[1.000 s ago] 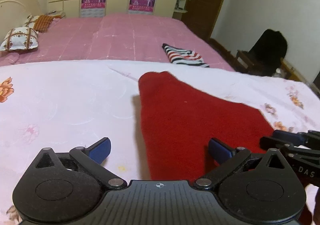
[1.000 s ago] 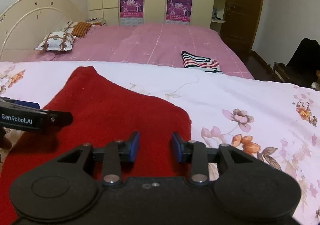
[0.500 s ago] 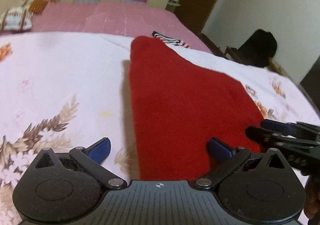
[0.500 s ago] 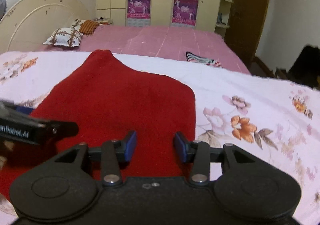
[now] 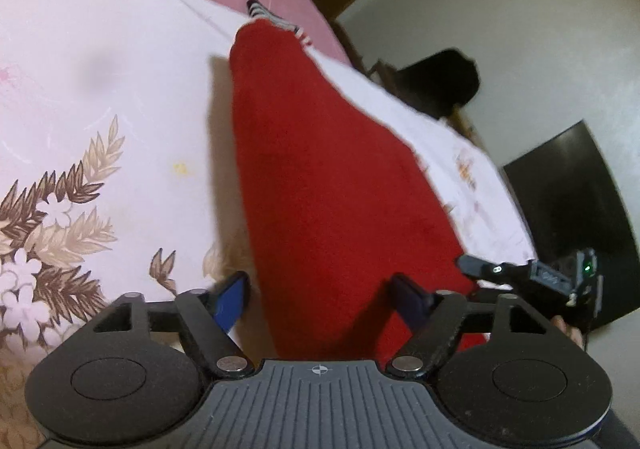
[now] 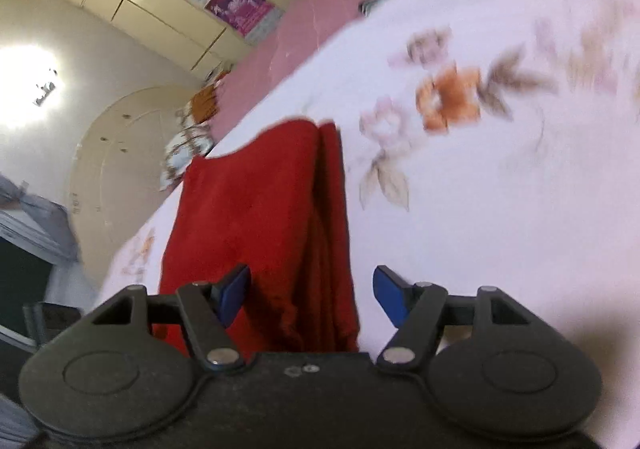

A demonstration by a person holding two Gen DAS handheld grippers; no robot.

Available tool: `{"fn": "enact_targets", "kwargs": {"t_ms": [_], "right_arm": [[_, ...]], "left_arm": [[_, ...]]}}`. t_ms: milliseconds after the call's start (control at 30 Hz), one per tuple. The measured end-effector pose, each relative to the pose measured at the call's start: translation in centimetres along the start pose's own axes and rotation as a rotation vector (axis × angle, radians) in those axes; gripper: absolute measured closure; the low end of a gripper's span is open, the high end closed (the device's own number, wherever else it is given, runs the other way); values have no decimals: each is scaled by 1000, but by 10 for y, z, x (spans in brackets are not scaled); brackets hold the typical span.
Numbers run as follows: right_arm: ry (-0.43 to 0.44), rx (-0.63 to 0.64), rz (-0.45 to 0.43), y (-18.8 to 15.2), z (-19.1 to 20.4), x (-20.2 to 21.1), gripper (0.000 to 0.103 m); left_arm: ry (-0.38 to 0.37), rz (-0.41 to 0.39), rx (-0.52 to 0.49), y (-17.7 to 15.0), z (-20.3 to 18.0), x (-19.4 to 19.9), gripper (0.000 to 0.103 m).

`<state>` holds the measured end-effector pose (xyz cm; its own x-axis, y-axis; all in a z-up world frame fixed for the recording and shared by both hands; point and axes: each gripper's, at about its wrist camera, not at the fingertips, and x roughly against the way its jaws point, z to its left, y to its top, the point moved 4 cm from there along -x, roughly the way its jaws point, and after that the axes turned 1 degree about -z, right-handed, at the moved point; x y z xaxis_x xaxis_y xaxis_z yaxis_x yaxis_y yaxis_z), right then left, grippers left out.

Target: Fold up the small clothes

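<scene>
- Both my grippers have dropped toward the near end of the red cloth (image 5: 340, 185) since the earlier frames, and both views now sit tilted.
- My left gripper (image 5: 320, 299) has just been closing but stands wide, the cloth's near left corner between its fingers, pads not yet pressing.
- My right gripper (image 6: 310, 295) has just been opening and also stands wide over the cloth's right edge, gripping nothing.
- Risk: closing now could pinch only the top layer (or the bedsheet (image 5: 80, 89) too), so the fold would drag askew.
- Only the right view shows the edge is doubled, with a crease running along it.
- Only the left view shows the striped garment (image 5: 276, 19) beyond the cloth's far tip.
</scene>
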<state>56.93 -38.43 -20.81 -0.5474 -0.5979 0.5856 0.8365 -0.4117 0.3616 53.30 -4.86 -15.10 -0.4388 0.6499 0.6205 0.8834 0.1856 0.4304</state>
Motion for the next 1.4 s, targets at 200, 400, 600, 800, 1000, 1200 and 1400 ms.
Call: {"fn": "enact_targets", "kwargs": {"t_ms": [200, 400, 600, 800, 1000, 1200, 1400], "right_arm": [[98, 36, 48, 10, -2, -15, 40], [110, 103, 91, 19, 20, -43, 52], [-8, 250, 26, 4, 53, -38, 65], [57, 283, -40, -3, 104, -12, 66], [118, 360, -6, -36, 176, -30, 66], [165, 345, 102, -87, 211, -92, 66], [74, 275, 200, -121, 185, -150, 61]], "left_arm": [[-38, 1, 12, 13, 0, -16, 26], [33, -19, -96, 23, -18, -35, 39], [50, -60, -147, 24, -35, -25, 57], [38, -102, -179, 32, -49, 30, 58], [118, -123, -171, 33, -20, 109, 58], [209, -79, -68, 10, 49, 164, 57], [203, -98, 99, -28, 121, 177, 33]]}}
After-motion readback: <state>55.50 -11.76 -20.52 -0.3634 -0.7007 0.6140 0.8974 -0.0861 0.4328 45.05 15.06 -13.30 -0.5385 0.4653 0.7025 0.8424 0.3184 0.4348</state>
